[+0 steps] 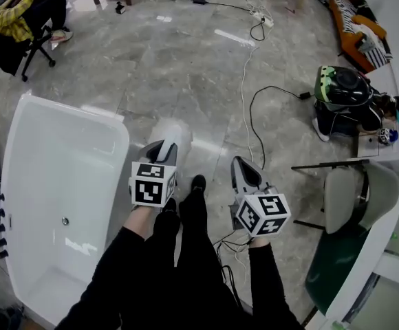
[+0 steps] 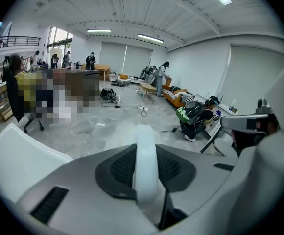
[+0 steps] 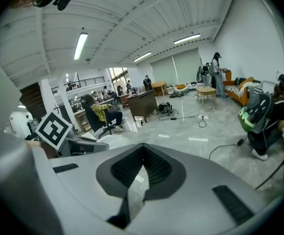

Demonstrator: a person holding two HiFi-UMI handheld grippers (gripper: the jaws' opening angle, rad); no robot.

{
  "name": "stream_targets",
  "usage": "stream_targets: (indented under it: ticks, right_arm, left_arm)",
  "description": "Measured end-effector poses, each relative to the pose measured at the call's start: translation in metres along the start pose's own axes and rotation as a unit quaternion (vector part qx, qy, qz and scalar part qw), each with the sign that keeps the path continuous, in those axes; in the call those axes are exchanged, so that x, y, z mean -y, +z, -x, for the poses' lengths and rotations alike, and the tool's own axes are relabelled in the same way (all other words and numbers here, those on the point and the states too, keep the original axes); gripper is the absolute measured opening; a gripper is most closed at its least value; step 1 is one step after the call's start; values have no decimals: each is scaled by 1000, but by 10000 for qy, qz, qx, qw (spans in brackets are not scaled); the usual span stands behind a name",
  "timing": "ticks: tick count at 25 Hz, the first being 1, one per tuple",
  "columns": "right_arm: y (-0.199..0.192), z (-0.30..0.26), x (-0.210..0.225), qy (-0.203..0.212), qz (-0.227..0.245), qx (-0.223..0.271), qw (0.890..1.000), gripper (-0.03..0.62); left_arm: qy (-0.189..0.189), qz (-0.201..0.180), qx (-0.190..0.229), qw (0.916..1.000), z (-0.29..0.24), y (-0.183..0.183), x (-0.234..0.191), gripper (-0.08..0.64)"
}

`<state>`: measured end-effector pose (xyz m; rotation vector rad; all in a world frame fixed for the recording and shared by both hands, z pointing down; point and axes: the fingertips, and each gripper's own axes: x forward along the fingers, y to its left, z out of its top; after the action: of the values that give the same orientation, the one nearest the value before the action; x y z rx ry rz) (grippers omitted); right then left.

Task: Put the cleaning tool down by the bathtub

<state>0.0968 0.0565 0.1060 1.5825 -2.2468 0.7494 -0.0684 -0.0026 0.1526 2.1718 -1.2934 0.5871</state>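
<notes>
Bathtub (image 1: pixel 76 110): white, standing on the grey marble floor (image 1: pixel 186 67) at the left of the head view, its drain showing in the bare basin.
Left gripper (image 1: pixel 164 151): held out ahead of the person's black-clad legs, just right of the bathtub's rim, its marker cube facing up.
Left jaws: closed on the cleaning tool; in the left gripper view its white handle runs straight up between the dark pads.
Cleaning tool (image 1: pixel 172 130): a pale, fluffy head sticking out past the left jaws, over the floor just beside the bathtub's right rim. I cannot tell whether the head touches the floor.
Right gripper (image 1: pixel 239 165): held level with the left one, to its right and apart from it, pointing forward over the floor.
Right jaws: narrow, the pads meeting at their tips with nothing between them.
Cable (image 1: pixel 243 88): white, running across the floor from a power strip at the far end toward the person's feet.
Office chair (image 1: pixel 20 26): black, with a yellow garment on it, far left, well apart from the bathtub.
Black-and-green bag (image 1: pixel 344 88): on the floor at the right, a dark cord leading to it.
Orange sofa (image 1: pixel 354 26): far right corner, a striped cloth on it.
</notes>
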Motion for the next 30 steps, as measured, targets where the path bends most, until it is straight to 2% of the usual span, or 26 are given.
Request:
stream_targets:
  ticks: [12, 23, 30]
  right_arm:
    - [-33, -50, 57, 136, -89, -387, 9991, 0]
    - [-91, -114, 106, -76, -167, -570, 9982, 0]
    - [-125, -154, 131, -243, -283, -525, 9979, 0]
  left_arm:
    - [213, 41, 149, 9997, -73, 4, -4, 98]
    - [330, 175, 179, 9991, -161, -44, -35, 98]
    - [254, 253, 212, 9991, -208, -71, -58, 98]
